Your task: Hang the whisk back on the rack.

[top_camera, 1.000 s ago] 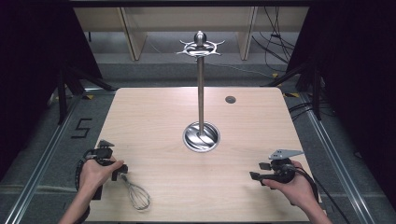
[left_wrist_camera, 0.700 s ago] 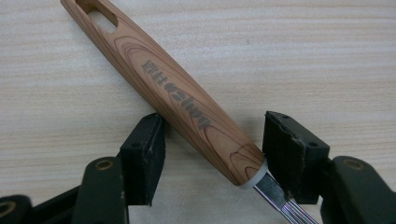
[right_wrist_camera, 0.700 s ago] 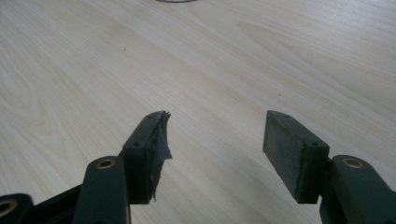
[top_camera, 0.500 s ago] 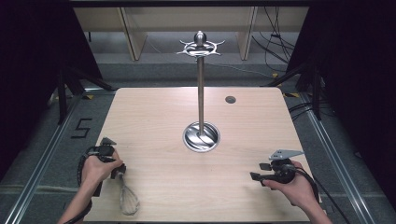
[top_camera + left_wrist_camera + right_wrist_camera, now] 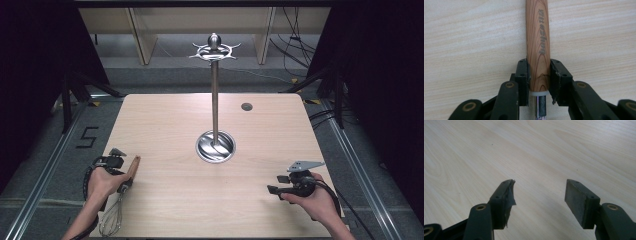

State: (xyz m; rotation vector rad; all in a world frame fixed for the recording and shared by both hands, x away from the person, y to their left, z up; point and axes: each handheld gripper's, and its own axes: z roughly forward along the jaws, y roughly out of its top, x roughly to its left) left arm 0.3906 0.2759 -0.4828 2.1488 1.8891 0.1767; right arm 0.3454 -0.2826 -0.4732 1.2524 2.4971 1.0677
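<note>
One stand bowl (image 5: pixel 215 148): pole only | whisk (image 5: pixel 538 45): in left hand-held gripper (image 5: pixel 538 75)

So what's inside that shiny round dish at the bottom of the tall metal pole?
The dish holds nothing loose; the pole rises from its middle, and its shiny floor mirrors the pole. The spot directly beneath the pole's foot is covered, so I cannot see it.

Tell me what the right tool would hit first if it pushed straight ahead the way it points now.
Probably nothing soon: the right tool, jaws open and empty, points left across bare table. Far along, it might meet the whisk in the left tool.
</note>
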